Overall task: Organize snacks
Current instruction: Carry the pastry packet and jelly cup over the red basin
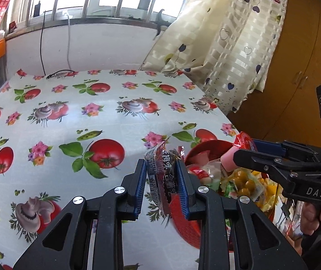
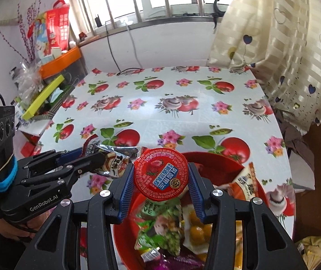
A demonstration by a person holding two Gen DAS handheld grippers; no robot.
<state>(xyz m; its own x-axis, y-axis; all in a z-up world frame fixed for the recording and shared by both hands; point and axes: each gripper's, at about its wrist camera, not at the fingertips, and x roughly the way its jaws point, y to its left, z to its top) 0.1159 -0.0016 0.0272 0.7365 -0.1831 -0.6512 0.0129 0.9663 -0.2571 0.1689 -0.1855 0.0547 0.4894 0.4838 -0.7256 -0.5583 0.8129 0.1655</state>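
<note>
My left gripper (image 1: 160,164) is shut on a dark plum snack packet (image 1: 163,175), held upright above the tomato-print tablecloth (image 1: 70,117), just left of the red bowl (image 1: 207,145). My right gripper (image 2: 160,168) is shut on a jelly cup with a red foil lid (image 2: 160,175), held over the red bowl (image 2: 219,157), which is full of several wrapped snacks. In the left wrist view the right gripper (image 1: 245,149) reaches in from the right with the pink cup (image 1: 229,158). In the right wrist view the left gripper (image 2: 90,154) holds the packet (image 2: 115,159) at left.
A cream heart-print curtain (image 2: 284,51) hangs at the table's right edge, with a wooden cabinet (image 1: 300,56) behind it. An orange shelf (image 2: 59,63) with bags and clutter stands at the left. A black cable (image 2: 129,70) lies at the far edge under the window.
</note>
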